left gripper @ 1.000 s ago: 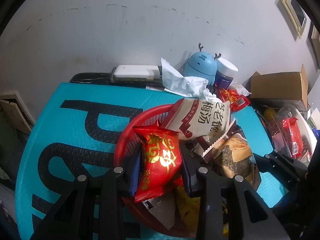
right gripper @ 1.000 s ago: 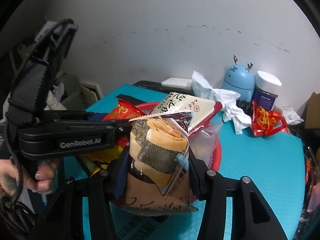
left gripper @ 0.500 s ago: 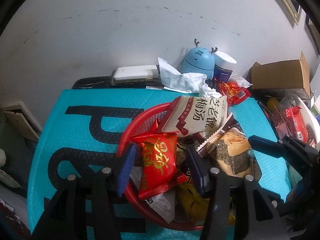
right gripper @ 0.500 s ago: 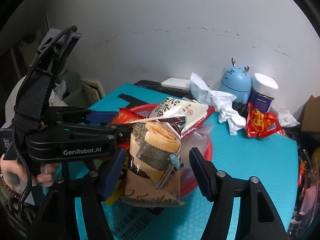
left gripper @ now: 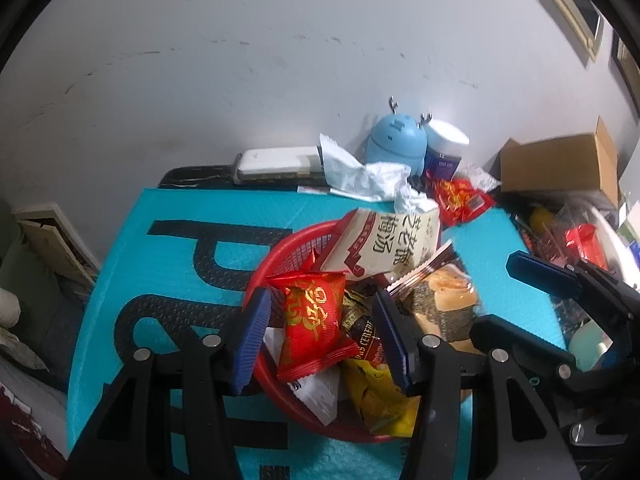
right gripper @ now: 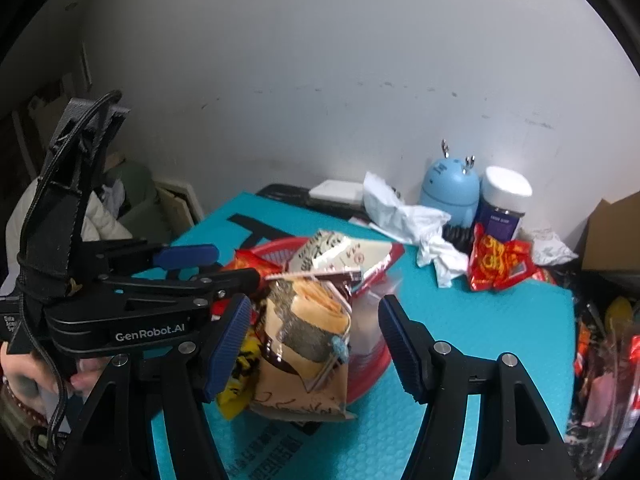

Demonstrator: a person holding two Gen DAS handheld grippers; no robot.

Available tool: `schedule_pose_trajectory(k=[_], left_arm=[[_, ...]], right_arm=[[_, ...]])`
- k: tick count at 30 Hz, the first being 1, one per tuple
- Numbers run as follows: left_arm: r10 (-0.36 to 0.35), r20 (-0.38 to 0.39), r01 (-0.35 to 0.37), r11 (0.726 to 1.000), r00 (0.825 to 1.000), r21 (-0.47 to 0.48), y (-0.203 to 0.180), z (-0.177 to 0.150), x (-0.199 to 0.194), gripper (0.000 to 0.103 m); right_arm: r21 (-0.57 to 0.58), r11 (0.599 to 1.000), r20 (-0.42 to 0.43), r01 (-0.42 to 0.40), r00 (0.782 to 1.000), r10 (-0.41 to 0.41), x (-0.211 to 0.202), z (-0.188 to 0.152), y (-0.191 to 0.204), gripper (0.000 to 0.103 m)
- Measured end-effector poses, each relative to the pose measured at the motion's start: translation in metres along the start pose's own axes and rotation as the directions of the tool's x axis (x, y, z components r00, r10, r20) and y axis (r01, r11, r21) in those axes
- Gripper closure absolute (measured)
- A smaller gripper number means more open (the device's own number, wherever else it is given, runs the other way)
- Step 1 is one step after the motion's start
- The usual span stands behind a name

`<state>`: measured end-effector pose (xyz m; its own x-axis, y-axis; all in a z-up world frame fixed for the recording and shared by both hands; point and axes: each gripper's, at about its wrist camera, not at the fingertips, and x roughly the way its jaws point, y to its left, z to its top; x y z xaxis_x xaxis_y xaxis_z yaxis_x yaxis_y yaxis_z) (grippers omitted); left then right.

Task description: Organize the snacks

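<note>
A red mesh basket piled with snack packs sits on the teal mat. My left gripper is open above it, and a red packet with gold lettering lies loose between its fingers. A white and red pack with Chinese print leans on the far rim. In the right wrist view my right gripper is open around a seaweed roll pack, which rests on the basket untouched on its right side. The left gripper shows beside it, held by a hand.
At the back by the wall stand a blue deer-shaped device, a white-lidded jar, crumpled tissue and a flat white device. A red packet lies on the mat. A cardboard box and clutter fill the right side.
Both grippers opened and let go of their packs, the red packet and the seaweed roll pack, which now lie in the basket. Both grippers rose away from it.
</note>
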<state>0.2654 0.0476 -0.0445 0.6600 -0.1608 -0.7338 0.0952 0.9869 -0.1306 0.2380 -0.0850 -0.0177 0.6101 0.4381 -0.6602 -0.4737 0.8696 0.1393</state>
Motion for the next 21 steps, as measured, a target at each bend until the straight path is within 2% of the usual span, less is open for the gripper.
schedule_pose_trajectory(k=[10, 21], left_arm=[[0.029, 0.102, -0.030, 1.000, 0.994, 0.007, -0.005, 0.007, -0.066, 0.051], [0.033, 0.245, -0.044, 0.998, 0.969, 0.039, -0.029, 0.004, -0.160, 0.050]], right_arm=[[-0.031, 0.999, 0.066, 0.039, 0.997, -0.036, -0.045, 0.015, 0.019, 0.036], [-0.042, 0.996, 0.187, 0.081, 0.980, -0.072, -0.126, 0.028, 0.045, 0.036]])
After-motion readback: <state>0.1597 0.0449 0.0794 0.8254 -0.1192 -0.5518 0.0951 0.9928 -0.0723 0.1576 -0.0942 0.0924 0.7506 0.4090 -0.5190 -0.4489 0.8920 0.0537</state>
